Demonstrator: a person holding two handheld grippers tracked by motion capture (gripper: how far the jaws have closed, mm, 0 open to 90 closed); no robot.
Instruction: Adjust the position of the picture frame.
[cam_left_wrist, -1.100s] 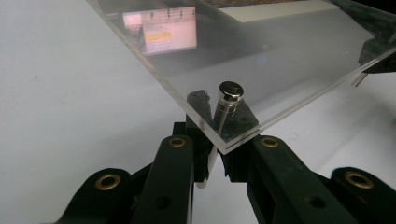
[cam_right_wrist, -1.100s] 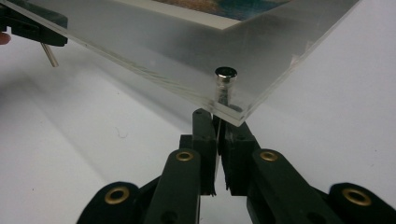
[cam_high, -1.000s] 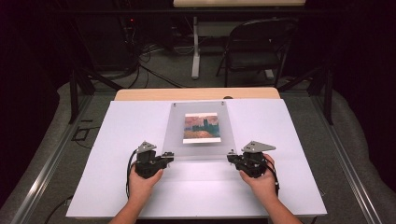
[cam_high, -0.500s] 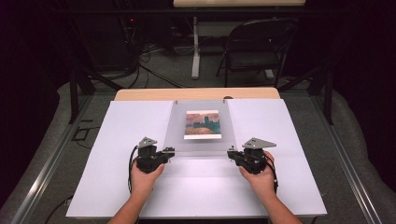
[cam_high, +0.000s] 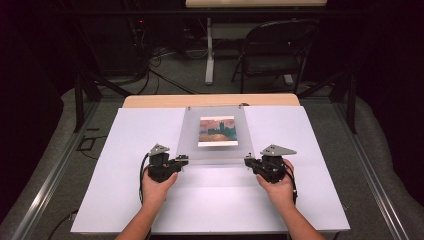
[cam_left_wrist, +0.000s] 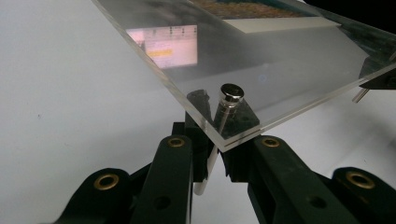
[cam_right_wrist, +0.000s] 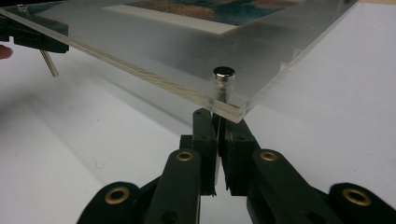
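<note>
A clear acrylic frame (cam_high: 215, 150) holding a small landscape picture (cam_high: 217, 131) lies in the middle of the white table (cam_high: 125, 190), its near edge lifted off the surface. My left gripper (cam_high: 184, 160) grips the near left corner. In the left gripper view its jaws (cam_left_wrist: 217, 140) are shut on the metal corner pin (cam_left_wrist: 231, 93) that passes through the acrylic frame (cam_left_wrist: 280, 60). My right gripper (cam_high: 247, 161) grips the near right corner. In the right gripper view the right gripper (cam_right_wrist: 217, 126) is shut on the other corner pin (cam_right_wrist: 223, 74) under the acrylic frame (cam_right_wrist: 187, 56).
A wooden strip (cam_high: 150, 101) borders the table's far edge, right behind the frame. Beyond it, on the floor, stand a black folding chair (cam_high: 275, 50) and a table leg (cam_high: 210, 50) among cables. White surface lies open on both sides of the frame.
Both grippers and the frame have shifted slightly away from the person, the near edge rising a little. Both grips are unchanged.
</note>
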